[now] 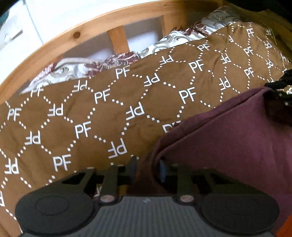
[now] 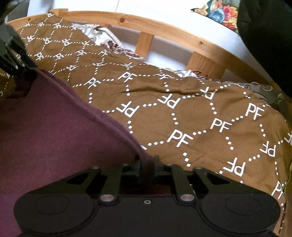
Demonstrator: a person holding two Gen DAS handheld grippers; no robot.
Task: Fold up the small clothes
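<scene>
A maroon garment (image 1: 228,138) is stretched between my two grippers above a brown "PF" patterned bedcover (image 1: 109,113). My left gripper (image 1: 147,167) is shut on one corner of the garment, with cloth bunched between its fingers. My right gripper (image 2: 146,164) is shut on the other corner of the garment (image 2: 54,136), with a pinched fold of cloth between its fingers. The right gripper also shows at the right edge of the left wrist view (image 1: 279,87), and the left gripper at the left edge of the right wrist view (image 2: 16,60).
The brown bedcover (image 2: 200,118) lies over a silver and red floral sheet (image 1: 82,67). A wooden bed rail with slats (image 1: 116,34) runs along the far side, also in the right wrist view (image 2: 182,34). A colourful floral cloth (image 2: 222,14) lies beyond it.
</scene>
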